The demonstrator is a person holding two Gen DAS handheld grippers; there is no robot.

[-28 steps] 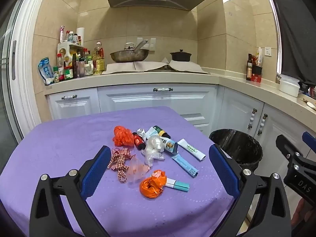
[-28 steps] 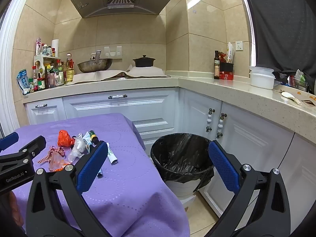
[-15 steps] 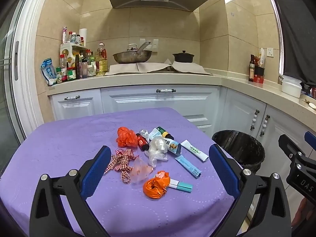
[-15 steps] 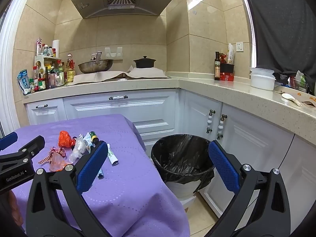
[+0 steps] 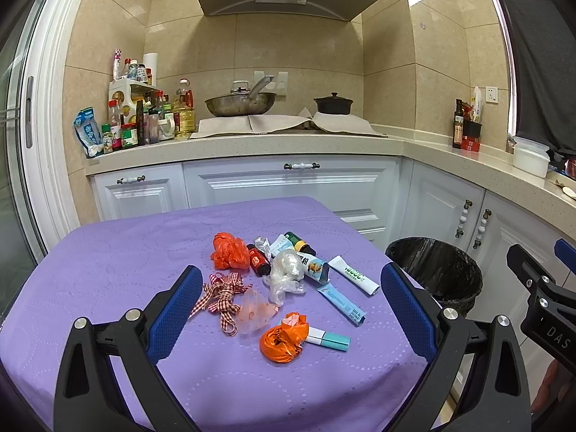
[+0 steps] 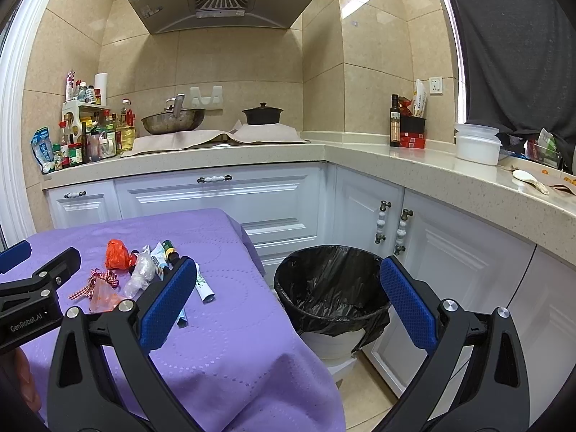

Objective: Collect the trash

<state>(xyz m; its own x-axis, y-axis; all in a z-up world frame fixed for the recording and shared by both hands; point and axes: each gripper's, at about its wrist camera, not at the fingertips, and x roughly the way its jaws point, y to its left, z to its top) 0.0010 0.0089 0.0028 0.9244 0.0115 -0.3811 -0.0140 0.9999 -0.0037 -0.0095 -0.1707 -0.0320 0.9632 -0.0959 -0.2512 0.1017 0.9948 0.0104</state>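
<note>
Trash (image 5: 284,288) lies clustered on the table (image 5: 108,252); both grippers (image 5: 288,306) (image 6: 284,298) are spread and empty—pinch the nearest orange bag (image 5: 282,338) first.

Table (image 5: 108,273) w/ purple cloth, items clustered center-right. Far side: crumpled orange bag (image 5: 228,256), small red bottle (image 5: 258,260) just beside it, dark bottle w/ green cap (image 5: 299,243). Mid: clear plastic wad (image 5: 286,274), checked ribbon (image 5: 221,293), pink-ish clear wrapper (image 5: 256,310). Right: white tube (image 5: 353,274), blue sachet (image 5: 342,304). Near edge: 2nd orange bag (image 5: 283,338) touching a teal/white stick (image 5: 328,340). Floor (image 6: 363,396): black-lined bin (image 6: 333,288) just beside table's right edge.
</note>
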